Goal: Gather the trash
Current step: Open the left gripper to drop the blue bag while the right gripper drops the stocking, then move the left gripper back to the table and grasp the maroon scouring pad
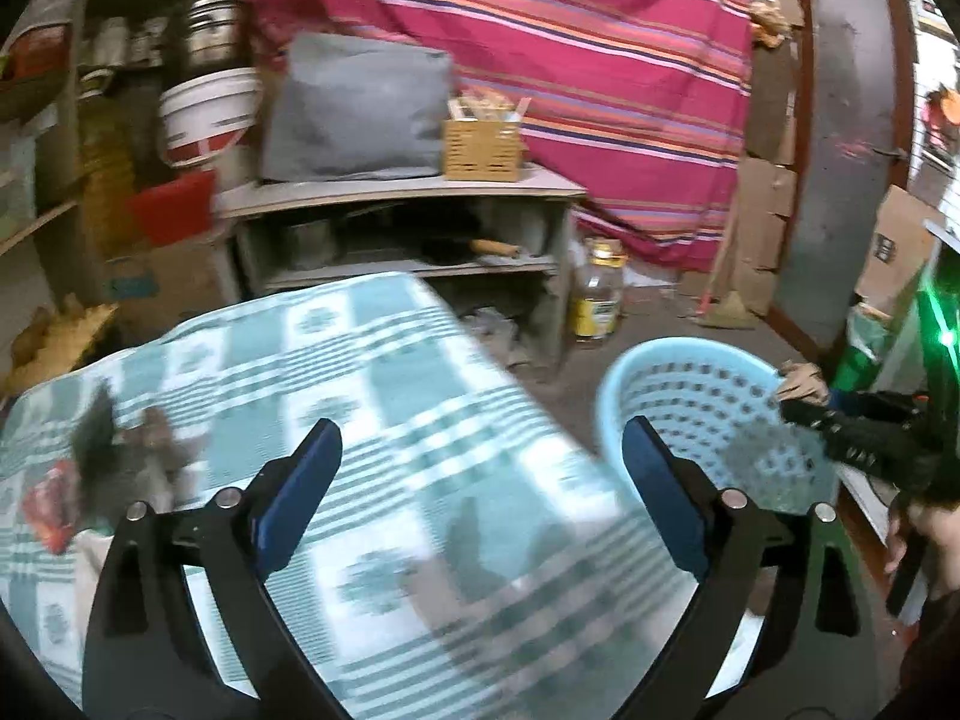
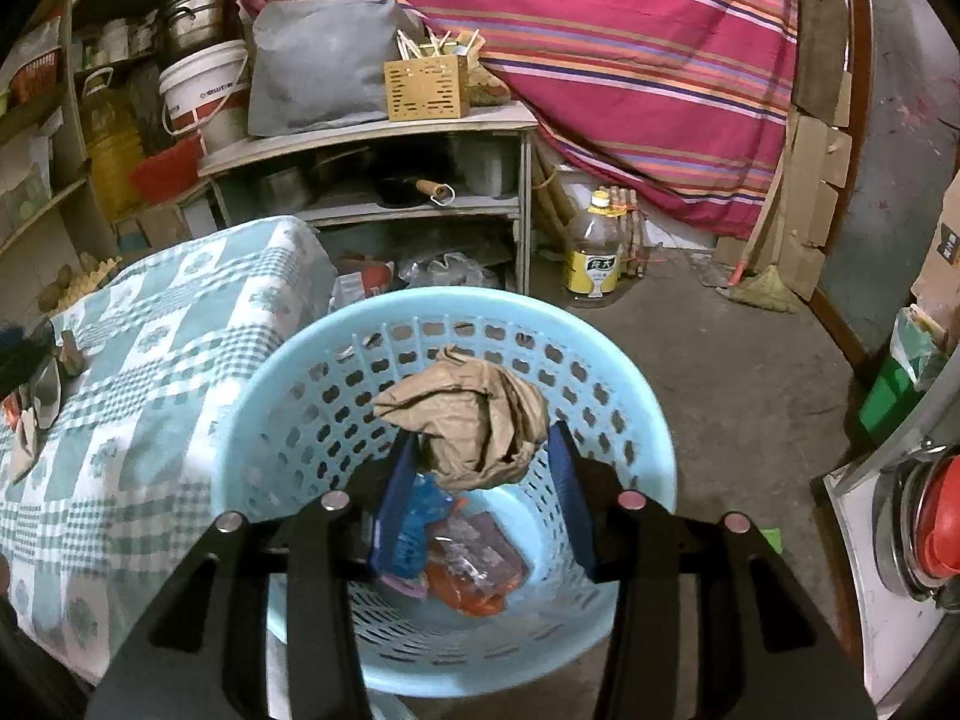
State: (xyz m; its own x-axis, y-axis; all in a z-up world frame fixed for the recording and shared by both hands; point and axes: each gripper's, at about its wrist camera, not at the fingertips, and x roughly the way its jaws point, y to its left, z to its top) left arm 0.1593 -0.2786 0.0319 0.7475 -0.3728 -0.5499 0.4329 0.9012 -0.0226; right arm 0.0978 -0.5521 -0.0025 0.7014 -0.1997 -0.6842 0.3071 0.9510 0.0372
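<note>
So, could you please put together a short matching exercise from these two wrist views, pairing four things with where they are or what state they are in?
Things:
1. crumpled brown paper
2. left gripper
3. yellow-labelled bottle
4. slotted wooden box

Places or states:
A. standing on the floor beside the shelf unit
B. open, nothing between its fingers, above the checked tablecloth
C. on top of the shelf unit, next to a grey bag
D. pinched by the right gripper over the blue basket

Pairs: 1-D, 2-B, 3-A, 4-C
</note>
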